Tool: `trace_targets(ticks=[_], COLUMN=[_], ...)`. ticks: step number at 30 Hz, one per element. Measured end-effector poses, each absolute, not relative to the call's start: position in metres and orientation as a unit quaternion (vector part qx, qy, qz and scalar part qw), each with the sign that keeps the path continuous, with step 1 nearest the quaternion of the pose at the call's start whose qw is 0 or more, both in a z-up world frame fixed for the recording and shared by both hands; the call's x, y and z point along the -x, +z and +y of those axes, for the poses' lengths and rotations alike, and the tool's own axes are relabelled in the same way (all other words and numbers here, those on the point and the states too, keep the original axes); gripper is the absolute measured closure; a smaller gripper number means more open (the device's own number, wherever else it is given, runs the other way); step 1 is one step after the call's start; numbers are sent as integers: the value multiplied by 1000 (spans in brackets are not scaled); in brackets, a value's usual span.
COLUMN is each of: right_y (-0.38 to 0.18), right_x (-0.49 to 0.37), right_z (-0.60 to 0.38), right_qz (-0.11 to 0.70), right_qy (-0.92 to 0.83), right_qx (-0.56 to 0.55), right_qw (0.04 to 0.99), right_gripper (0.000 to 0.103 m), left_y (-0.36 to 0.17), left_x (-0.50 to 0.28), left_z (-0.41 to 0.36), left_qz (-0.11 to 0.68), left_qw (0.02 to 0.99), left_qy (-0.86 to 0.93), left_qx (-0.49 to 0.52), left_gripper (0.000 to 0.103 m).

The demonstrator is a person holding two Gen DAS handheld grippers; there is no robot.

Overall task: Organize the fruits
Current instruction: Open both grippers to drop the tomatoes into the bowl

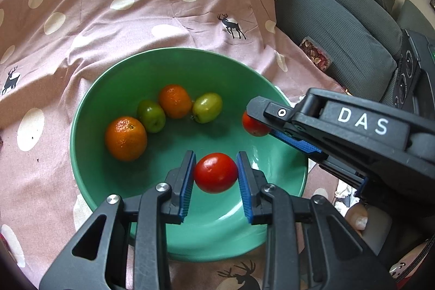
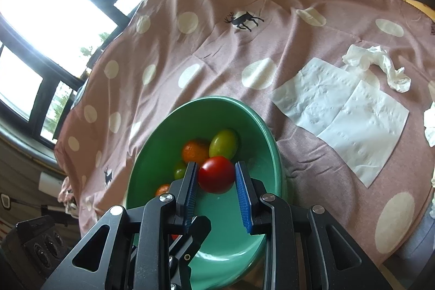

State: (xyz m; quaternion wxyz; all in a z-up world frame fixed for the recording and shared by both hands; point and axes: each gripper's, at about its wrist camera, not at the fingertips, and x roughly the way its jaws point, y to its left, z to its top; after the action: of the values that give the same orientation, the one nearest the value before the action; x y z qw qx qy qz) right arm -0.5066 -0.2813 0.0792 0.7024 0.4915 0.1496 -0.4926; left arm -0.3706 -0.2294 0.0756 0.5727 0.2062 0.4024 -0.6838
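A red tomato (image 1: 215, 172) is clamped between the blue pads of the left gripper (image 1: 216, 175) and is held above the near part of the green bowl (image 1: 89, 110). A second red tomato (image 2: 216, 174) is pinched in the same way by the right gripper (image 2: 216, 178), which is held over the bowl's right side; in the left wrist view this gripper is seen reaching in from the right, its tomato half hidden behind a finger. On the bowl's floor two oranges (image 1: 126, 138) and two green fruits (image 1: 151, 116) are lined up in an arc, alternating and touching one another. The bowl is set on a pink cloth (image 1: 114, 26) printed with cream dots and dark deer. To the right of the bowl, flat white paper napkins (image 2: 345, 110) are spread on the cloth, with a crumpled tissue (image 2: 378, 64) just beyond them. A grey sofa (image 1: 339, 15) is seen past the cloth's edge, and bright windows (image 2: 54, 4) are seen at the far left.
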Motion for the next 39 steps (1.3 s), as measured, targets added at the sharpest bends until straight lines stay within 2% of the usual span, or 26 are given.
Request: trace_targets(ticks=[15,18,22,28,29,31,37,39], right_y=[79,79,80,87,89,94,104,107], right_x=[505,505,501,493,490,484,461,450], right_z=[-281,-281,-281,-278,-277,-274,-266,-264], right_qz=[163,164,171,179,179,181,188,196], right_qy=[-506,-508,-509,-511,-509,-506,-482,-477], right_qx=[-481,-480,-475,-459,-455,-445,-424,-413], right_qw=[697,696,698,705,708,716,744,751], right_gripper=[73,73,72,68,64,61,59,54], left_y=[77,80,90,113,116,120,123,122], left_x=[371,368,359,332,325,310,261,248], left_z=[-229,-225,-213,-182,-176,-164,-131,-116], left_qz=[392,388,379,360,357,355,359,354], left_qw=[584,592,600,623,632,651,707,717], left_qy=[-676,-673,-676,-673,-667,-652,-590,-581], left_qx=[-217,-215,-199,-170,-167,-161,-152,-148], left_gripper=[73,67,53,39,36,34,33,32])
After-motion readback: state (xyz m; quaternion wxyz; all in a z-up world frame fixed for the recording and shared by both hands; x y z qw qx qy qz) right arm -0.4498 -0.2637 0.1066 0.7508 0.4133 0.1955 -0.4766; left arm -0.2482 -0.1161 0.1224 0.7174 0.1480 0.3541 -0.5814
